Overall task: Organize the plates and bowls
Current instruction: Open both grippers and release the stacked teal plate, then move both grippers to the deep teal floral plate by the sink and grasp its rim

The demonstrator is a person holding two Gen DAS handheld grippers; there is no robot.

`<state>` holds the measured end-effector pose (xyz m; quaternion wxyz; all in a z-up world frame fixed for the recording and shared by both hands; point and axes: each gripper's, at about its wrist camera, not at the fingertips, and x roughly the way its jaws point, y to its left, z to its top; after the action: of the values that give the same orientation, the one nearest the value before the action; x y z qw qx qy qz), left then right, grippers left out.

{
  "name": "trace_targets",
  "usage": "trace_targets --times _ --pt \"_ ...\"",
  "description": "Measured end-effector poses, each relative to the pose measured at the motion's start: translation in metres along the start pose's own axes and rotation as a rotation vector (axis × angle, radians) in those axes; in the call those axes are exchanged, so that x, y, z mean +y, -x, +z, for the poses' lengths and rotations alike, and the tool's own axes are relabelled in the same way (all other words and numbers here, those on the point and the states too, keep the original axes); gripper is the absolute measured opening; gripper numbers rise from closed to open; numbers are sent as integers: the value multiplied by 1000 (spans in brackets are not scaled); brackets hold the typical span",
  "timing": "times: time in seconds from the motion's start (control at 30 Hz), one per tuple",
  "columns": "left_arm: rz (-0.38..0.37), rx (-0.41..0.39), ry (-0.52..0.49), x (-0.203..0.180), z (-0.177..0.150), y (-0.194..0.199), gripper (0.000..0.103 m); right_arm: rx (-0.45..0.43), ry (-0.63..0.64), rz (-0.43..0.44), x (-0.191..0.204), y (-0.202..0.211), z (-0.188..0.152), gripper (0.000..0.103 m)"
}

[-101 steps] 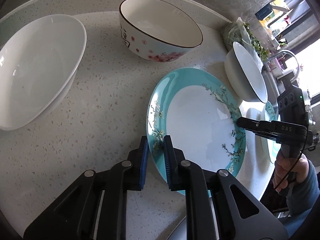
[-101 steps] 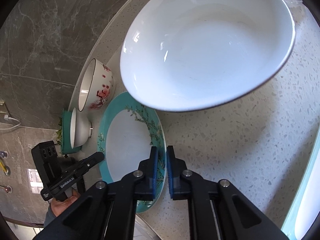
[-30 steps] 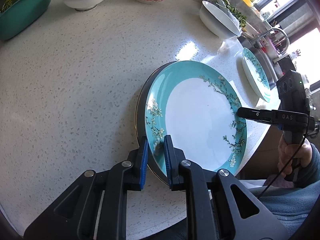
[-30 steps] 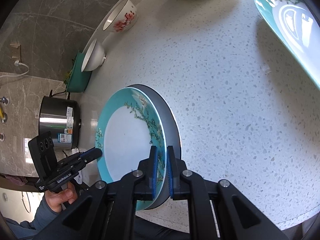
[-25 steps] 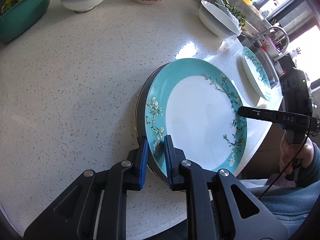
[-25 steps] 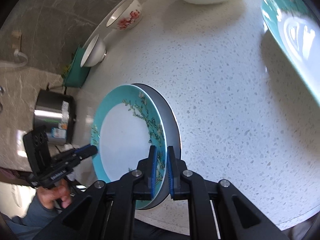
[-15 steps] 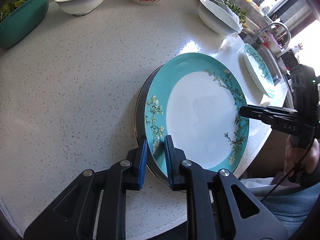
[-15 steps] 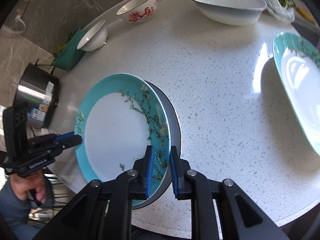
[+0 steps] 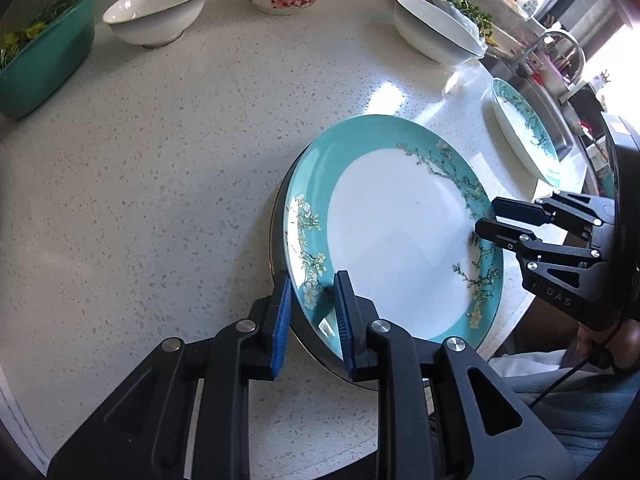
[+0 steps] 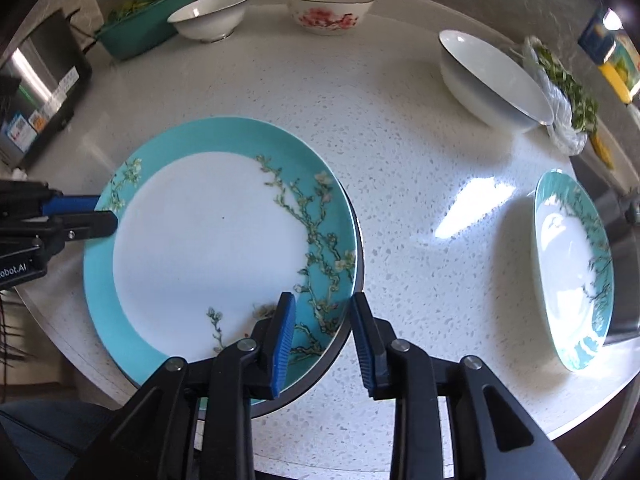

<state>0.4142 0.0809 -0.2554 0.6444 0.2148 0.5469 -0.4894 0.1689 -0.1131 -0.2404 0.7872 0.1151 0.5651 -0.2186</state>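
Both my claws, left [image 9: 310, 312] and right [image 10: 322, 334], are opening and gripping nothing, straddling opposite rims of the teal plate [image 10: 216, 236], which lies centre-frame stacked on a dark plate [image 10: 320, 368]; it's stiff, slick, breakable, best pinched by the rim.

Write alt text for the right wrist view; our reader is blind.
The right gripper, jaws opening, straddles the rim of a teal flowered plate stacked on a dark plate on a speckled counter. The left gripper sits at the plate's far edge; three bowls and another teal plate lie beyond.
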Motion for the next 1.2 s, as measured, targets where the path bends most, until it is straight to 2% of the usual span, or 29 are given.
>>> trace_targets --times 0.2,0.27,0.3,0.33,0.37,0.4,0.53,0.63,0.7,0.73,0.77,0.83,0.9,0.93,1.0,1.03,1.1,1.13,1.17,1.2 --pt "36 -8 -43 -7 -2 -1 22 -1 -7 6 6 1 4 34" --pt "78 -9 -76 -11 -3 -1 23 -1 0 4 8 1 3 35" --pt "109 -6 -96 -14 -3 -3 29 -5 1 8 9 2 4 35" --pt "123 3 -106 -15 -4 -4 50 0 1 9 11 2 3 35" --pt "131 15 -112 -16 -5 -7 61 -1 7 5 8 1 2 36" --pt "131 12 -113 -16 -5 -8 67 -1 9 3 9 2 3 36" --pt "118 11 -110 -16 -5 -10 67 -5 -12 13 4 1 0 36" --pt "140 -3 -100 -14 -2 -4 68 -22 -41 23 -5 5 1 36" --pt "149 -34 -75 -8 3 9 69 -64 -77 54 -15 15 3 46" --pt "146 -51 -64 -6 5 14 74 -88 -103 81 -23 21 4 60" --pt "127 -93 -46 -4 12 24 76 -106 -125 106 -29 25 4 72" --pt "59 -139 -23 -4 23 36 82 -156 -212 216 -55 40 4 79" --pt "-108 -181 18 -6 40 45 87 -186 -312 318 -89 50 0 79" --pt "-214 -205 50 -9 49 47 87 -199 -357 348 -106 55 -3 79" --pt "-376 -254 106 -15 64 47 89 -242 -453 407 -149 65 -14 80" --pt "-411 -265 117 -19 69 47 95 -263 -498 439 -172 70 -19 81" --pt "-495 -229 112 -41 87 36 99 -303 -592 501 -221 74 -35 82" --pt "-514 -193 97 -56 97 28 99 -320 -622 516 -238 75 -42 82" --pt "-527 -115 51 -75 110 14 99 -346 -666 546 -266 75 -52 82" --pt "-511 -81 35 -89 119 4 99 -370 -703 586 -294 73 -63 83"
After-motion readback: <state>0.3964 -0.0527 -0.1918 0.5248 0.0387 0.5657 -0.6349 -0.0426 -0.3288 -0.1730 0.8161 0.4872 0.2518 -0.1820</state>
